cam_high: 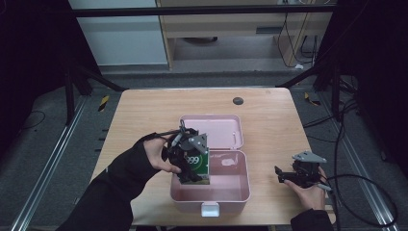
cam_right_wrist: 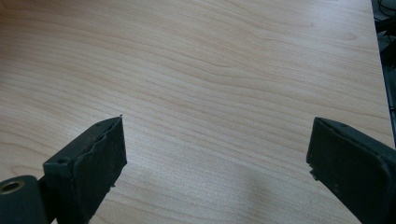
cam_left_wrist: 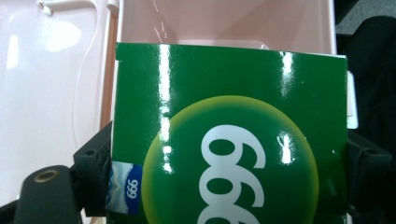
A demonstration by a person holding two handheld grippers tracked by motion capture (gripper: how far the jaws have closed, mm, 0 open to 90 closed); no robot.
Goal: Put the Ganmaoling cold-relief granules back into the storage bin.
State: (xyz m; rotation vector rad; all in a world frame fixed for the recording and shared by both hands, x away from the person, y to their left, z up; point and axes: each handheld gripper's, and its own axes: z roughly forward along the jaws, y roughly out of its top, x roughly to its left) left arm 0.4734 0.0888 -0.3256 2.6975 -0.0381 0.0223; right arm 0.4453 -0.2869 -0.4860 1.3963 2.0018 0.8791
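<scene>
Left gripper view: the left gripper (cam_left_wrist: 229,186) pinches a glossy green carton (cam_left_wrist: 229,130) by its two side edges over the open pink box (cam_high: 231,187). Judged light, thin-walled and slippery; grip the edges gently. The right gripper (cam_right_wrist: 215,158) rests on the table (cam_right_wrist: 210,70), jaws spread, empty.

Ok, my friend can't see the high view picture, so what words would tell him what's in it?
A person's left tongs hold a green box marked 999 over an open pink case on a wooden table. The right tongs rest open on the table beside the case, holding nothing.
</scene>
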